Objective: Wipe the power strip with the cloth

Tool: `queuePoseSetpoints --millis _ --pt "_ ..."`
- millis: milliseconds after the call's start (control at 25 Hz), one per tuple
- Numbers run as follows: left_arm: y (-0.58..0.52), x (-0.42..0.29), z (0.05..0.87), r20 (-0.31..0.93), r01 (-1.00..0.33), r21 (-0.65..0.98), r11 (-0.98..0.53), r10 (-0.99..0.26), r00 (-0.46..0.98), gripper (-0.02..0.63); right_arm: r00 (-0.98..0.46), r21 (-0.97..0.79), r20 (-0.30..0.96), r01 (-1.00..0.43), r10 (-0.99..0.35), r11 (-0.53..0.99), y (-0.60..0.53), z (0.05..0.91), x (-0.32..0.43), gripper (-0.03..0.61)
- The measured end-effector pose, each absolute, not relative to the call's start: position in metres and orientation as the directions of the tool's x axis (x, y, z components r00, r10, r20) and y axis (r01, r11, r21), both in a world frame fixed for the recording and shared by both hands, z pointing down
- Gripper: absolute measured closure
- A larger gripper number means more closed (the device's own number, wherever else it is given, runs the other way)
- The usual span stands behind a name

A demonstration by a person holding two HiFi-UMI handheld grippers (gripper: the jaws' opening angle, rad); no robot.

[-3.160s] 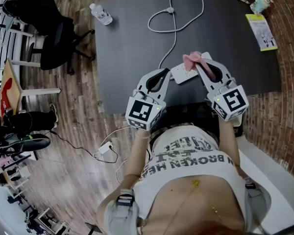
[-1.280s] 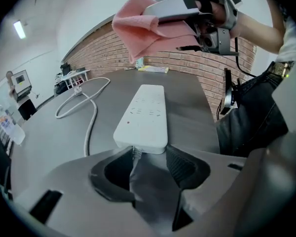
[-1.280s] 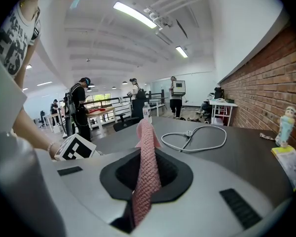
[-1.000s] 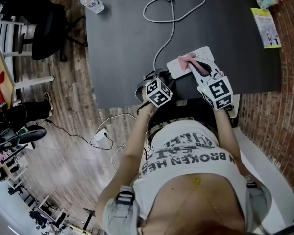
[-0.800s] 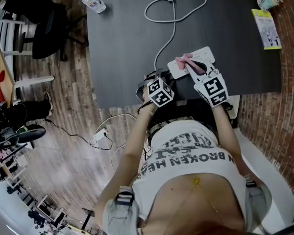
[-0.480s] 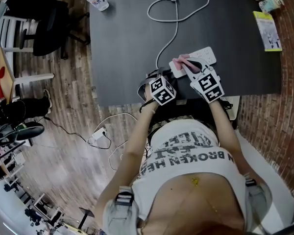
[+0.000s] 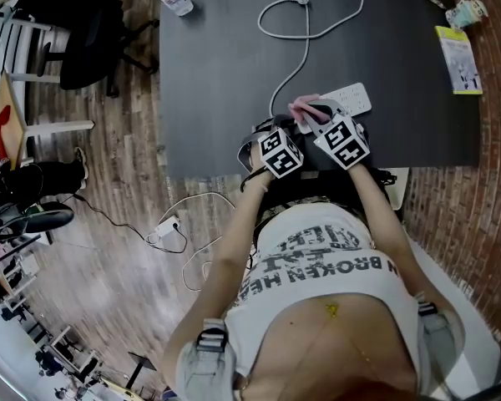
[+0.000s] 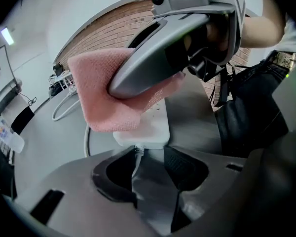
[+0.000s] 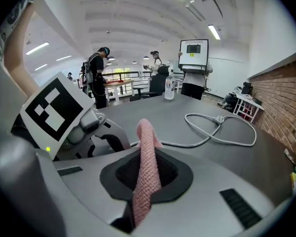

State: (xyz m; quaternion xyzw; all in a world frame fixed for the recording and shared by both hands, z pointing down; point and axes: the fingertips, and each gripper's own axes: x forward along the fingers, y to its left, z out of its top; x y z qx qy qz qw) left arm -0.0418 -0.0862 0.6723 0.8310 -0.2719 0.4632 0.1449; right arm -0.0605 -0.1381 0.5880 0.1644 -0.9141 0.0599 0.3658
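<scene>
Left gripper view shows the left gripper [image 8: 150,169] low at the near end of the white plastic power strip [image 8: 150,128]. Its jaws stand wide apart, astride the white cable [image 8: 137,154] where it leaves the strip. The strip's end sits right at the tips, and I see no pad clearly pressing on it, so I read this gripper as released.

Just beyond those tips, the right gripper [image 9: 147,169] is clenched on the pink knitted cloth [image 8: 101,100]. A fold of it is pinched between the jaws, and the loose part is draped over the strip's cable end.

Head view puts the rest of the strip on the dark grey table [image 7: 225,73], running off past the right gripper on the side away from the left one.

The wiping looks to be at its start, with the cloth on the strip but most of the top uncovered. The next move probably calls for the right gripper to press the cloth flat and draw it along the strip away from the left gripper. The left gripper would brace the cable end so the light strip does not slide.
</scene>
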Motion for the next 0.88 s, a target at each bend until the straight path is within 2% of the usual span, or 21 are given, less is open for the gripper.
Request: queuePoseSetpoints --millis 520,880 --pt "-0.085 -0.042 0.67 0.847 -0.593 -0.017 -0.805 -0.327 0.42 0.431 -0.603 0.055 0.769 -0.269 -0.213 0.962 -0.128 0.625 -0.073 0.56" --pt "-0.085 -0.042 0.67 0.845 -0.594 -0.02 -0.804 -0.332 0.42 0.431 -0.604 0.065 0.768 -0.254 -0.211 0.965 -0.129 0.629 -0.071 0.56"
